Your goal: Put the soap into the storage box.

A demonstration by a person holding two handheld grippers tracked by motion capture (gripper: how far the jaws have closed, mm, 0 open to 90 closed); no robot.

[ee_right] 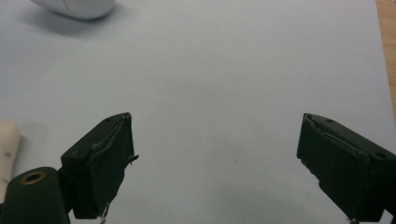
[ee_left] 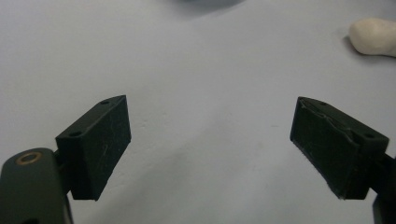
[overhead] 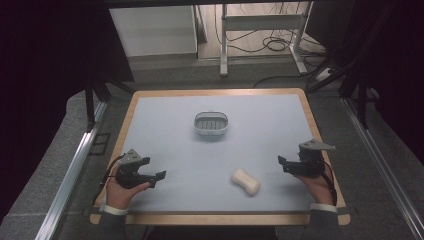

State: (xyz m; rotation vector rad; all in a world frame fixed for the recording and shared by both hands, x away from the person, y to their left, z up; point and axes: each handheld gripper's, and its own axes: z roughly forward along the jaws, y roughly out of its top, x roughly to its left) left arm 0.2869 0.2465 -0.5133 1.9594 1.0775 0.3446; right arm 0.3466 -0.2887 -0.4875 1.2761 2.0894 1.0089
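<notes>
High view: soap bar (overhead: pixel 245 182) lies between both grippers' wide-spread, empty fingers (overhead: pixel 160 175), nearer the right.

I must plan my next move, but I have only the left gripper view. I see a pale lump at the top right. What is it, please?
Observer: In the high view it is a cream bar of soap, pinched at the middle, lying flat on the grey mat.
Operator: Is the other gripper near it?
Observer: The right gripper rests on the mat beside the soap, apart from it, with the jaws wide open and empty.
Operator: What is the blurred thing at my top edge?
Observer: A small white oval dish with a slotted floor, empty, at the middle of the mat.
</notes>
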